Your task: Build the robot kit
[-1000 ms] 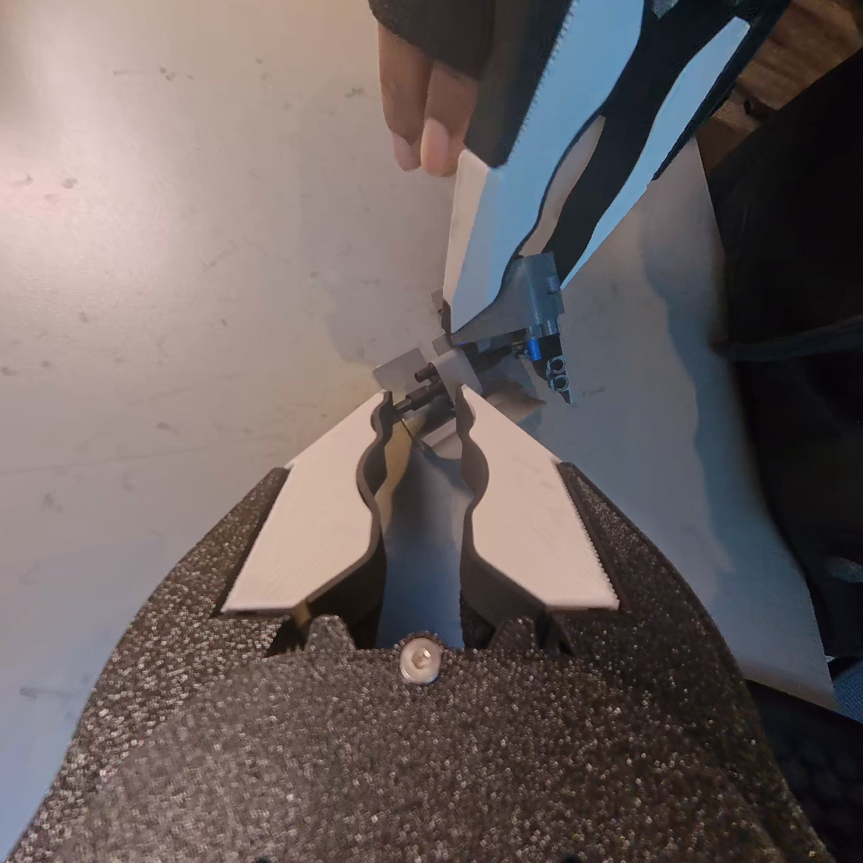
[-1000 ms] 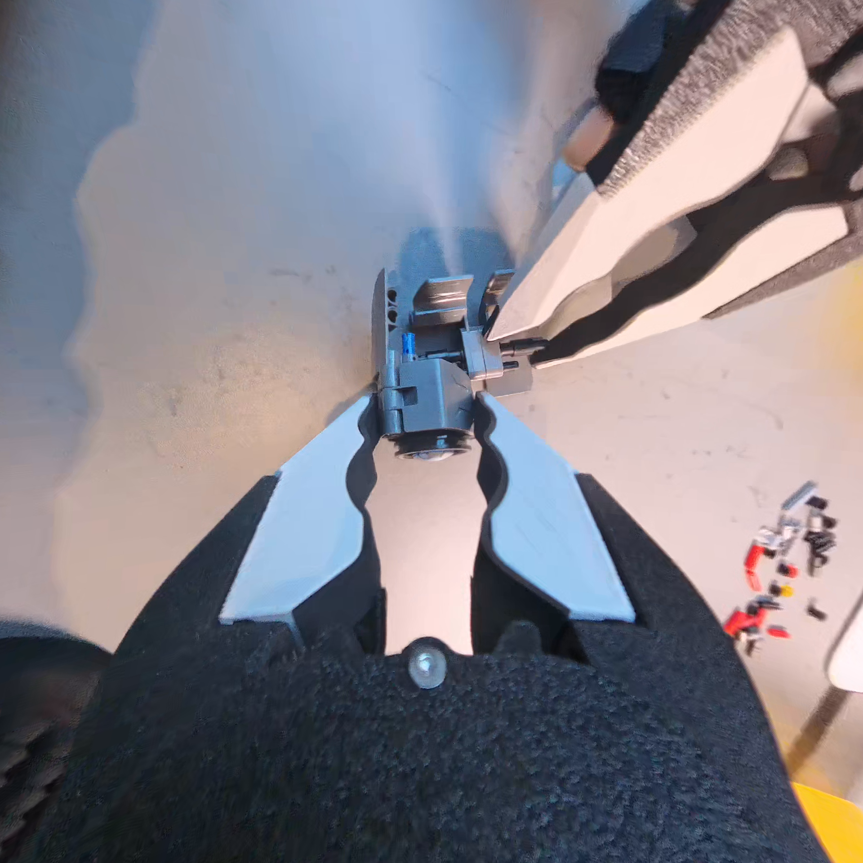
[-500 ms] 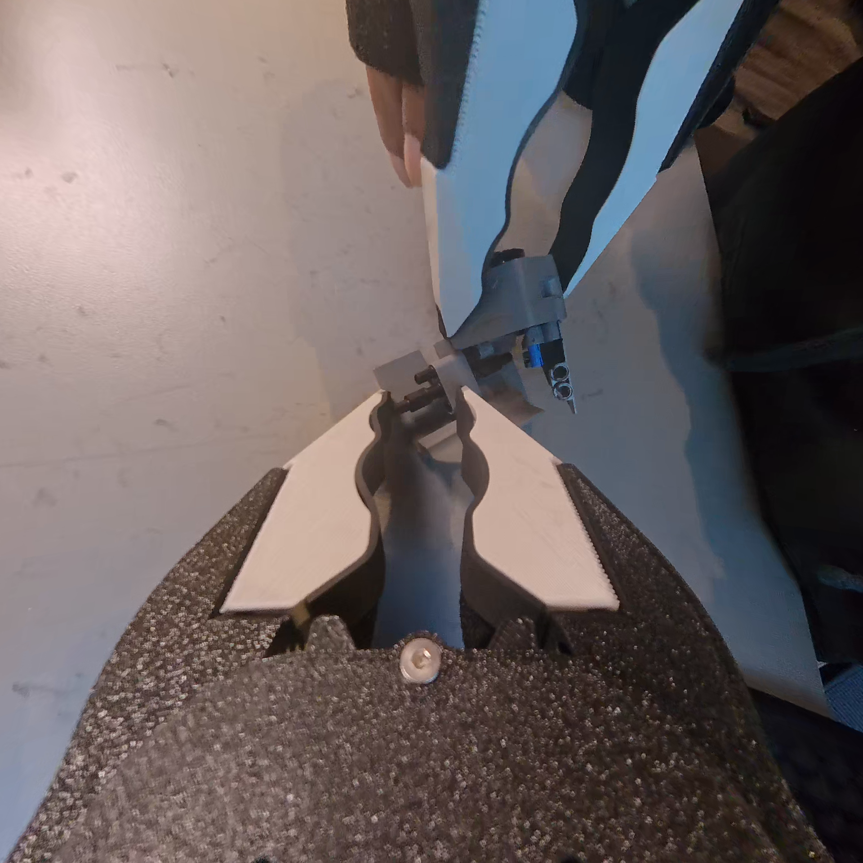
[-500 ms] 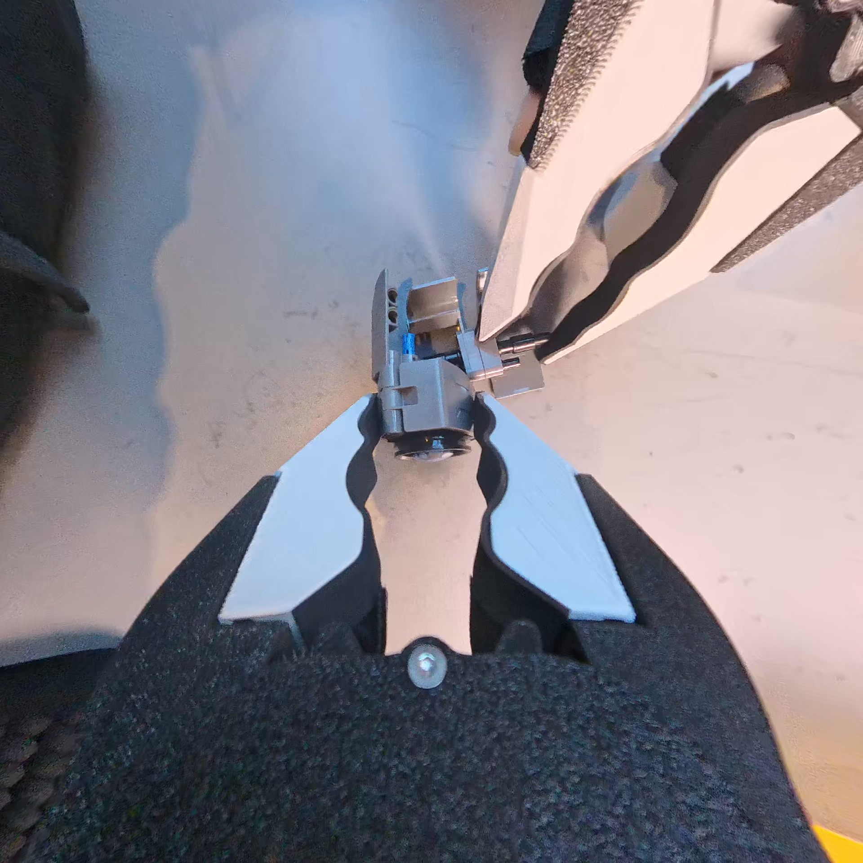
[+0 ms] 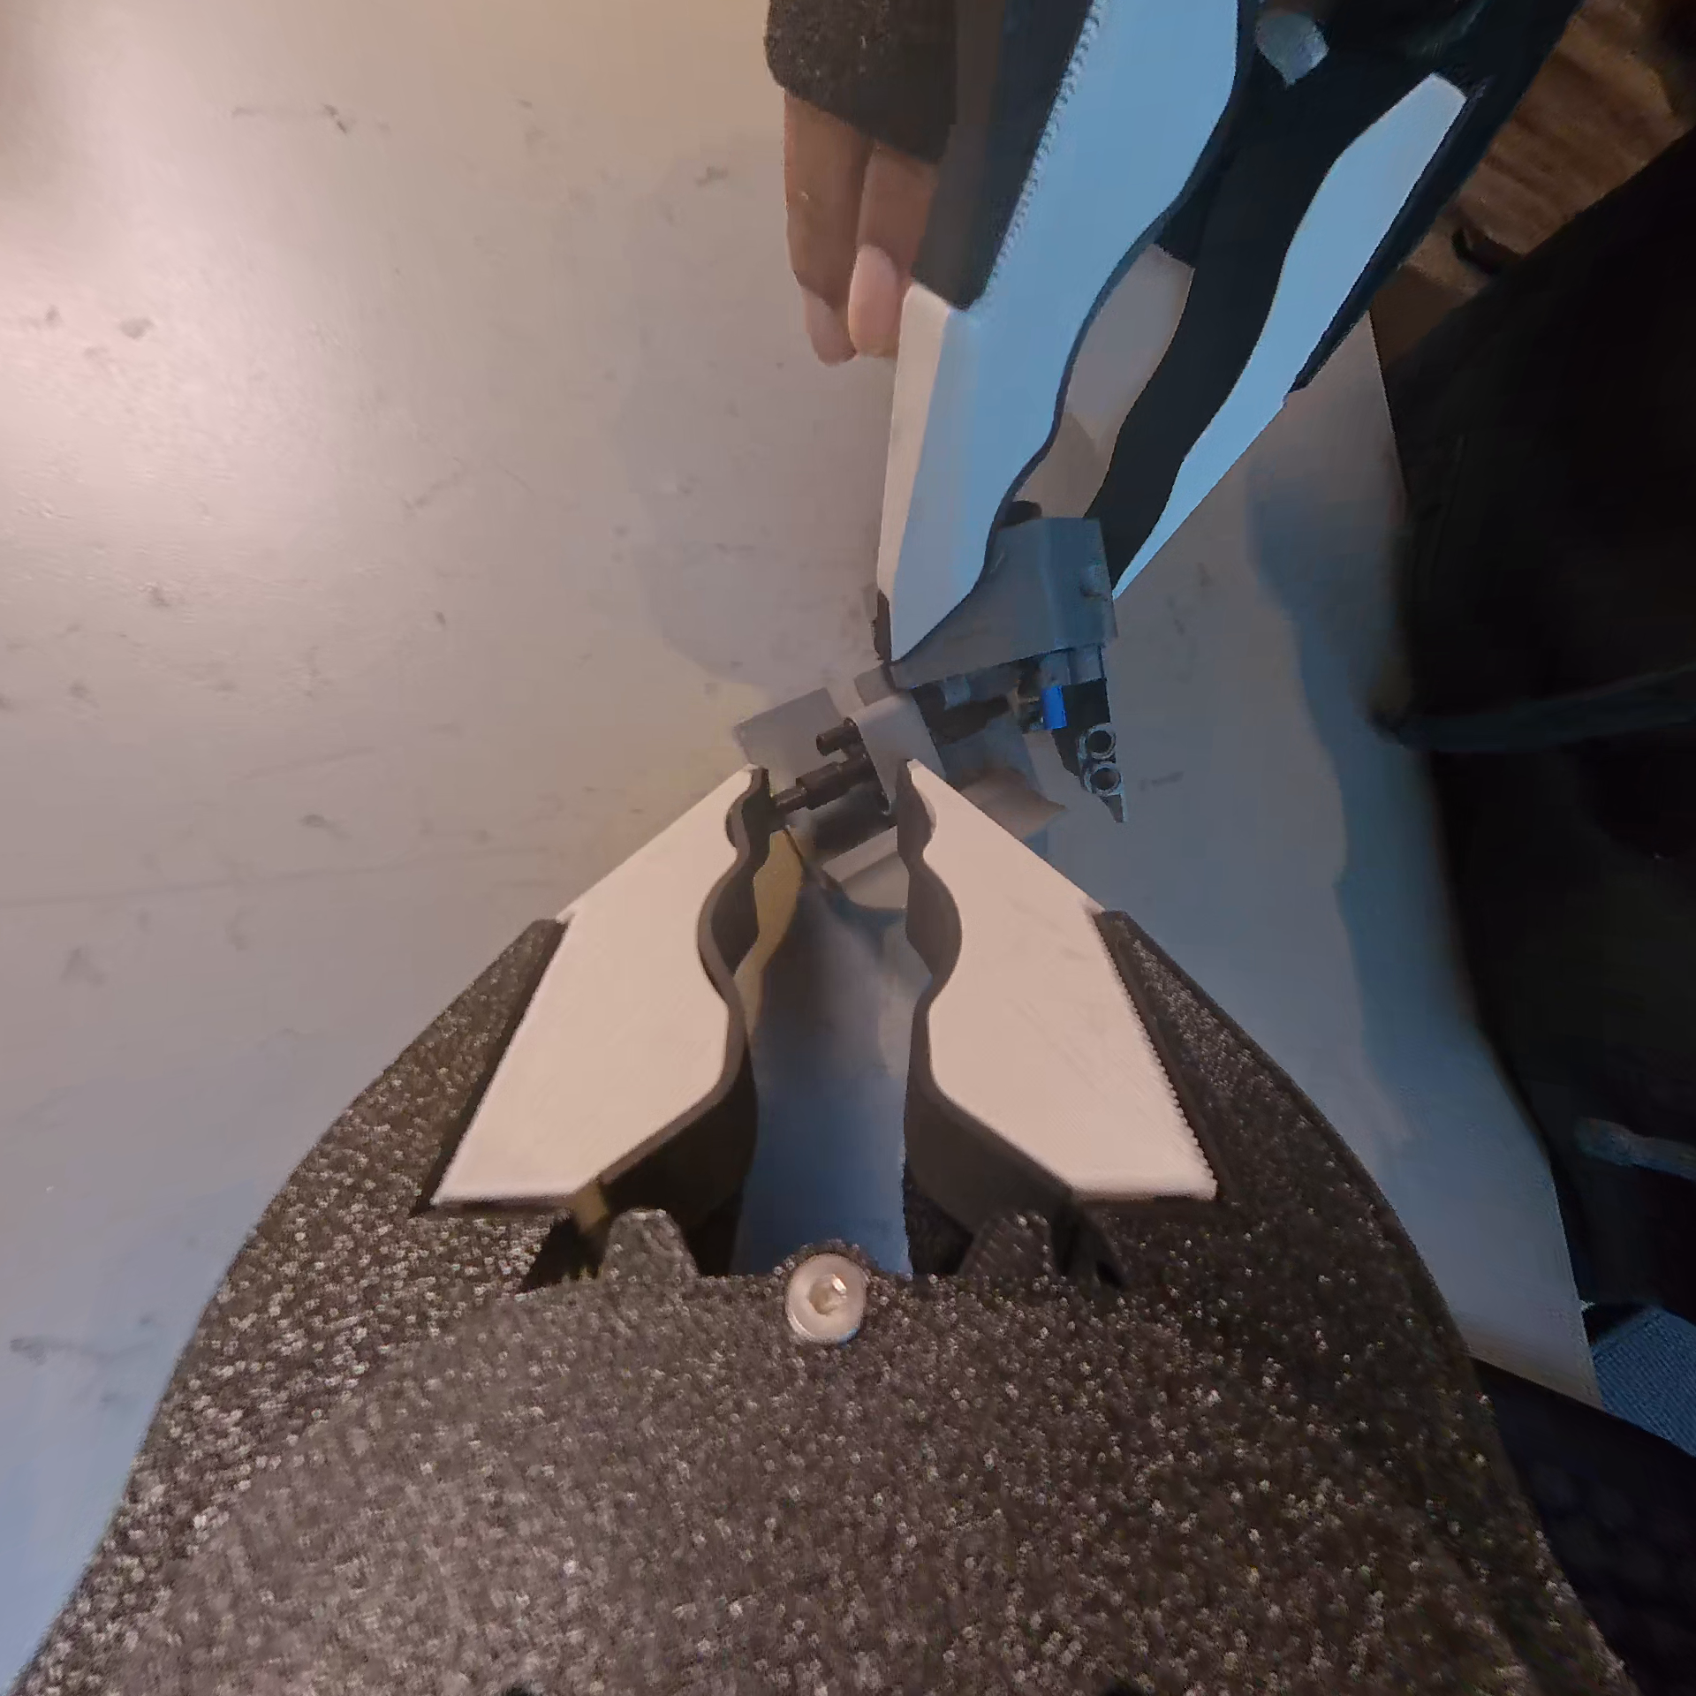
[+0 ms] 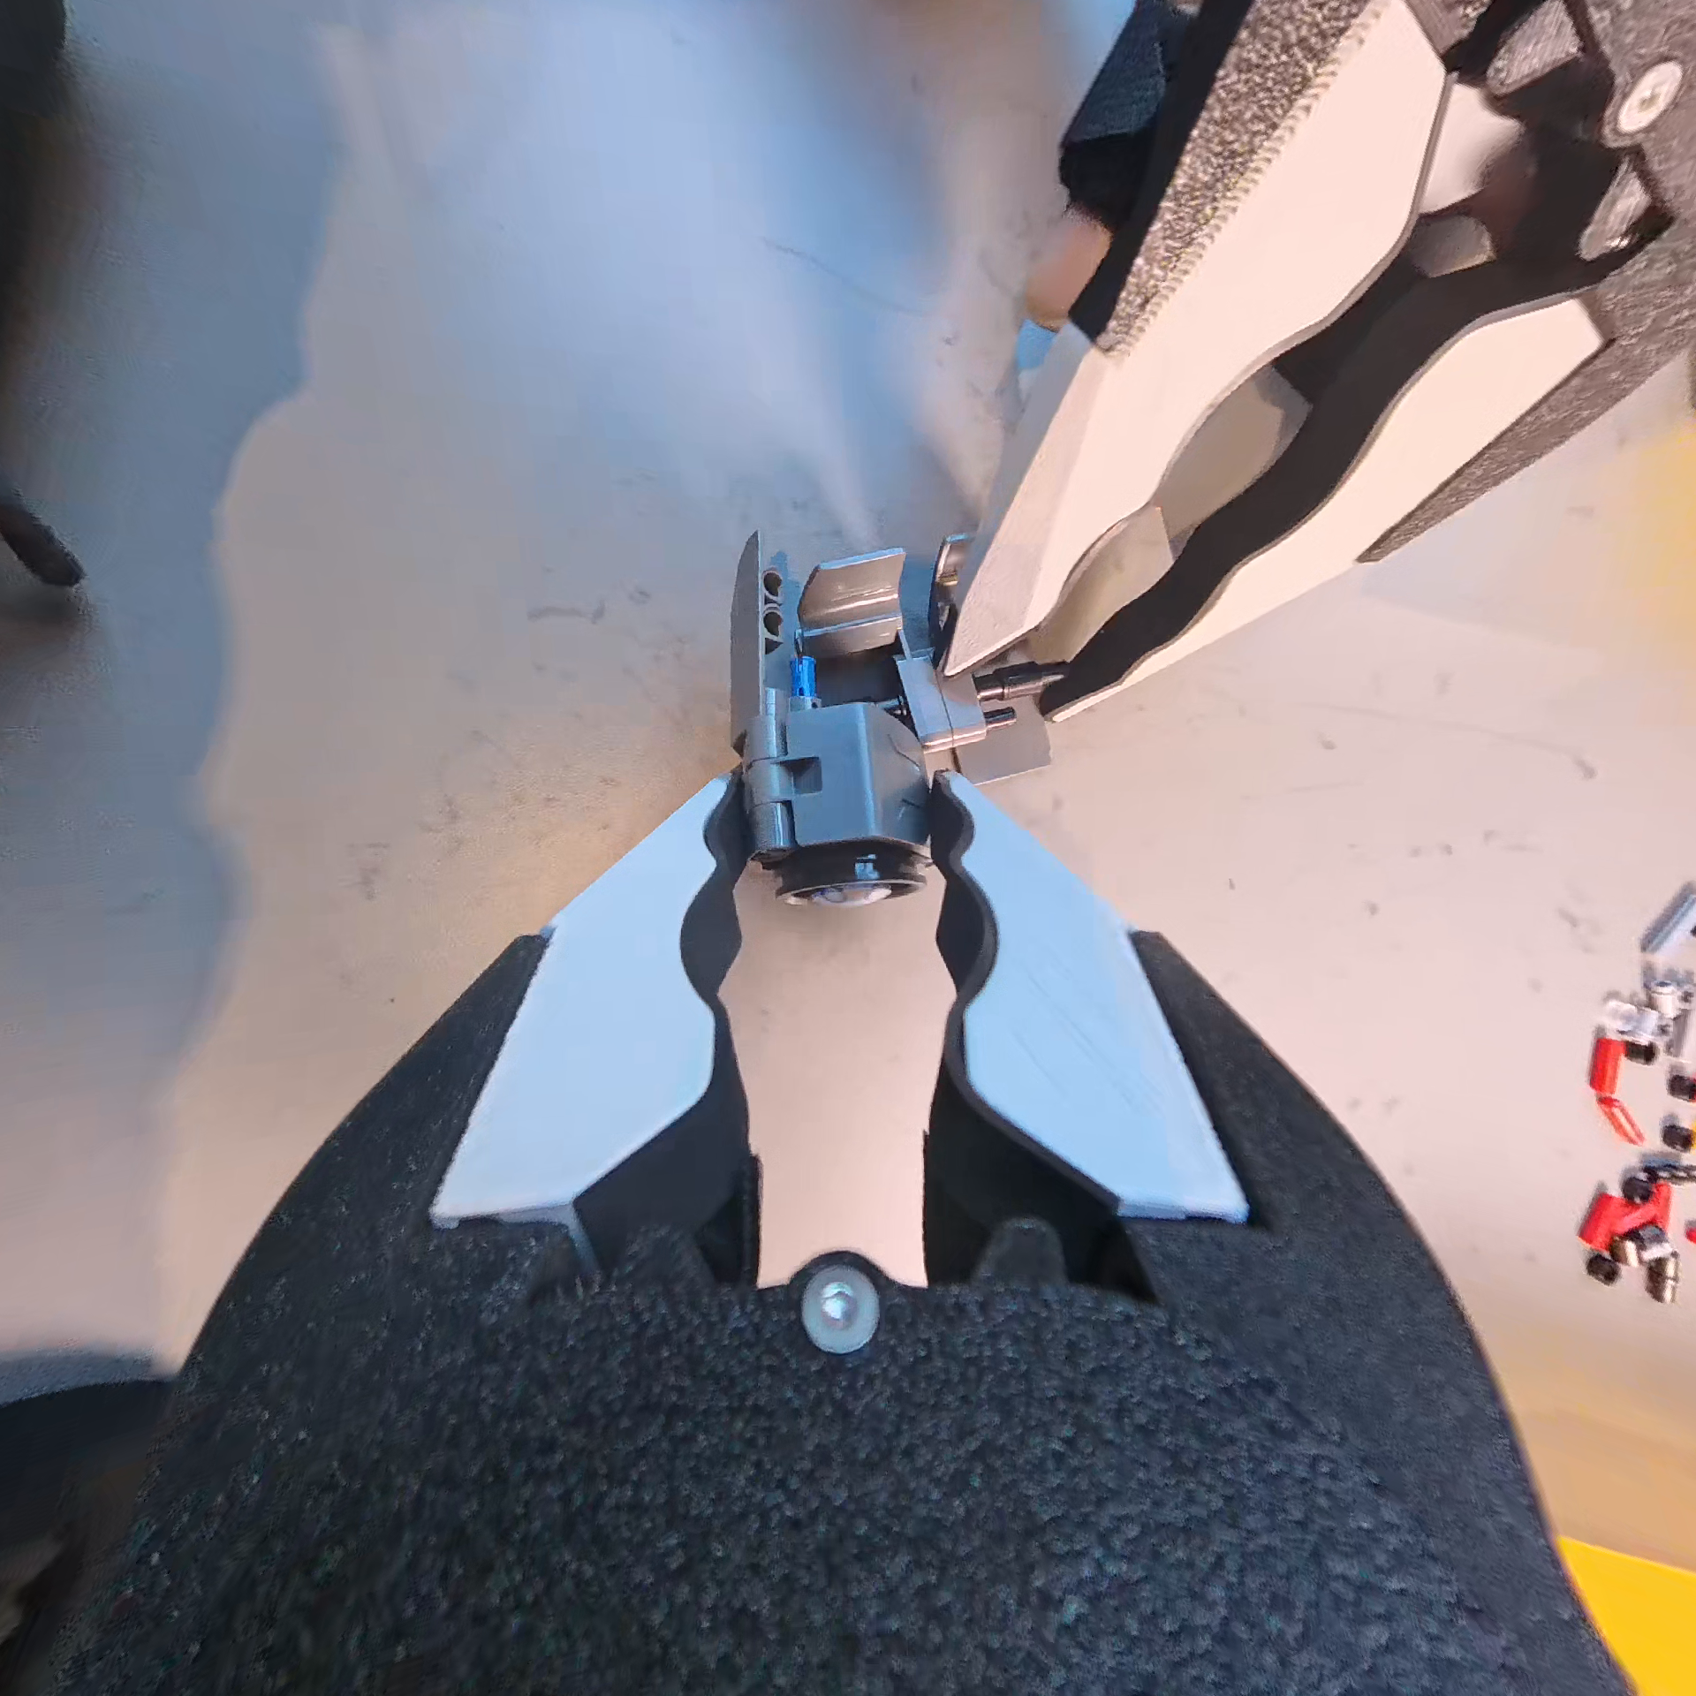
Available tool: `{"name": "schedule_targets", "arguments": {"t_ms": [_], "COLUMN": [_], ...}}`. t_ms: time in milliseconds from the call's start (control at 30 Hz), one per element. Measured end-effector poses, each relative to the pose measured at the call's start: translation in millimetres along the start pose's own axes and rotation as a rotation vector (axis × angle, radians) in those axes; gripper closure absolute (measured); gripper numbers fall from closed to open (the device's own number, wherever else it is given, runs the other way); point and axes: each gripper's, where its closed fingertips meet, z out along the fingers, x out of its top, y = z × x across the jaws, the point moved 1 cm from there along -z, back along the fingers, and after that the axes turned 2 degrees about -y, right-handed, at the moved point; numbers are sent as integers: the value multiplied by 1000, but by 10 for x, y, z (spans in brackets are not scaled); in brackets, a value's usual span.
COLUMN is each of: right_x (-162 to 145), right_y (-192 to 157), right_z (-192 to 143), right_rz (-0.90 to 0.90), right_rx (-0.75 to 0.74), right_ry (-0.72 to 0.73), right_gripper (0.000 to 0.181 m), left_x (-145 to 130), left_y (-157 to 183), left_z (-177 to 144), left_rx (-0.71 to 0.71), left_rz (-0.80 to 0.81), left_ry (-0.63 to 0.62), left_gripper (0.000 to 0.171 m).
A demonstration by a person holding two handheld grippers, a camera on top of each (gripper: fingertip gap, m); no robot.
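In the left wrist view, the left gripper (image 5: 831,794) is nearly closed, pinching the light grey end of a small toy brick model (image 5: 973,707) with black pins. The right gripper (image 5: 1000,606) comes in from the top, squeezing the dark grey block at the other end, with a hand (image 5: 849,229) behind it. The model hangs just above the pale bench (image 5: 367,551), close to its right edge, where a dark bag (image 5: 1560,642) sits. It looks light and hard, but I think its snapped-on bits could pop off, so the chunky ends are the best places to hold. In the right wrist view, the right gripper (image 6: 835,808) is partly closed around the dark grey block of the model (image 6: 826,697), which has a round black end, a tiny blue pin and a holed beam. The left gripper (image 6: 1000,670) nips the pale plate. Loose red and grey pieces (image 6: 1643,1138) lie by the bench's right edge.
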Motion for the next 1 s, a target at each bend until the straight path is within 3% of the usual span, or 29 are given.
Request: {"name": "schedule_targets", "arguments": {"t_ms": [333,667,833,1000], "right_x": [-1,-5,3,7], "right_y": [-2,26,45,66], "right_z": [-8,-20,-11,-1], "right_rz": [-122,40,-52,-22], "right_rx": [-81,16,60,80], "right_ry": [-3,38,-5,8], "right_gripper": [143,142,143,143], "left_x": [-1,3,4,6], "left_y": [-2,5,24,25], "left_z": [3,10,16,16], "left_rx": [5,-5,-7,-4], "left_rz": [1,14,7,15], "left_ry": [-1,6,3,2], "left_gripper": [145,146,146,146]}}
